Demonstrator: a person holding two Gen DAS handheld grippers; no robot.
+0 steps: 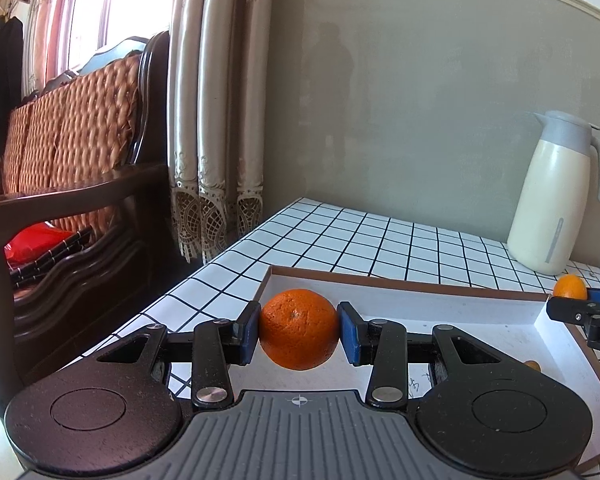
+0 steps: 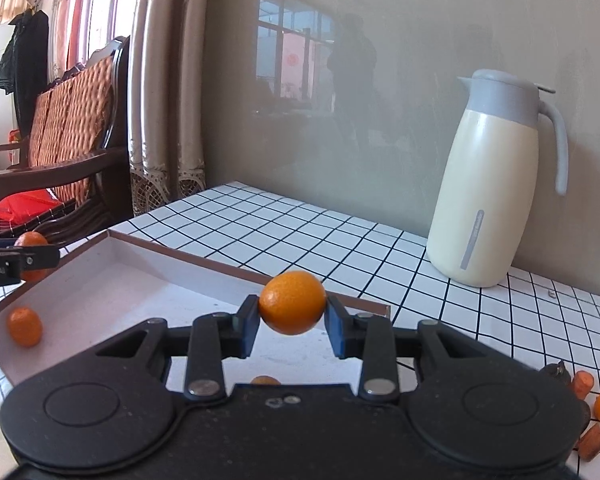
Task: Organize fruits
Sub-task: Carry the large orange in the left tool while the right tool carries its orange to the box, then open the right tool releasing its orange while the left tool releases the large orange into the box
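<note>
While both tongs carry fruit over the tray [image 2: 148, 250]; left tongs [image 1: 299, 330] clamp orange [image 1: 299, 328] | right tongs [image 2: 292, 312] clamp small orange [image 2: 292, 302] | next: lower, release inside tray

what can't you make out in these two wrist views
- Right wrist view: a small orange fruit in the white shallow tray, mostly hidden behind the right gripper body.
- Right wrist view: orange pieces at the right edge, too distorted to identify.
- Left wrist view: the tray's near right corner, cut off by the frame.
</note>
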